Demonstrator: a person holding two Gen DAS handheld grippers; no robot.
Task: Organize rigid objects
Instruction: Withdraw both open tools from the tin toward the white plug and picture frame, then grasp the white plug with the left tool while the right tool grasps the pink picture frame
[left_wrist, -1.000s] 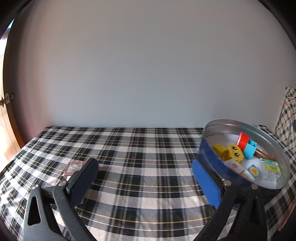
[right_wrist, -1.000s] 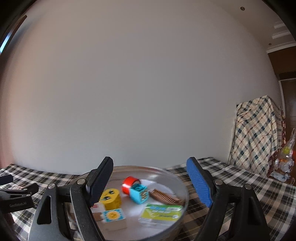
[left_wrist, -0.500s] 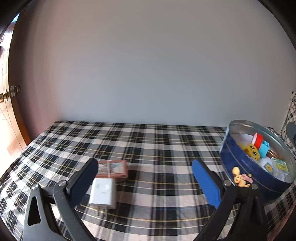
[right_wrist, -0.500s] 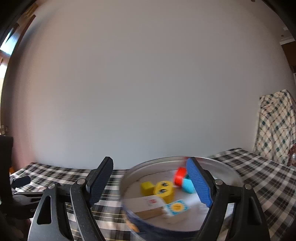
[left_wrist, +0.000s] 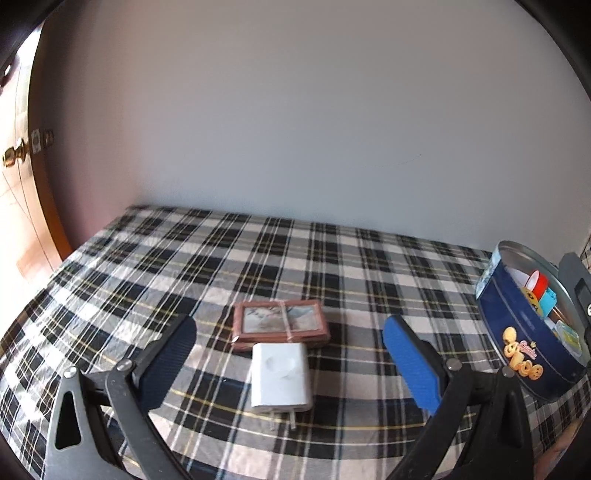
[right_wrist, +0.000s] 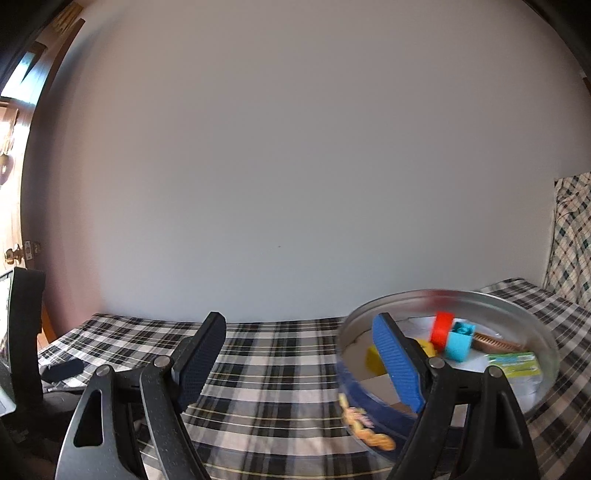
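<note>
— While we looked along the left gripper (left_wrist: 289, 354), what lay under it?

— We saw a black-and-white plaid cloth (left_wrist: 258, 258) covering the whole surface, running back to a plain pale wall (left_wrist: 295, 110). A wooden door with a brass knob (left_wrist: 14, 157) stood beyond the left finger.

— And the fingers?

— We found them spread wide with nothing between the pads. Ahead of them, in the gap, a white charger (left_wrist: 280, 374) lay flat with its prongs toward us, and touching its far edge sat a brown banded packet (left_wrist: 280, 325).

— Where was the tin?

— We saw the round blue tin (left_wrist: 524, 347) well outside the left gripper's right finger, near the cloth's right edge. Its side carried pictures of biscuits and a curly word we could not read.

— And the right gripper (right_wrist: 299, 354)?

— We found it just as wide and empty. Its right finger overlapped the tin's rim (right_wrist: 443, 295); inside we made out a red piece (right_wrist: 441, 330), a cyan block (right_wrist: 458, 341), a yellow block (right_wrist: 375, 358), a brown comb (right_wrist: 496, 343) and a green packet (right_wrist: 513, 363), blurred.

— Any free room?

— We saw bare cloth between and beyond the right gripper's fingers up to the wall, and more draped plaid fabric (right_wrist: 572, 229) beyond the right finger.
</note>
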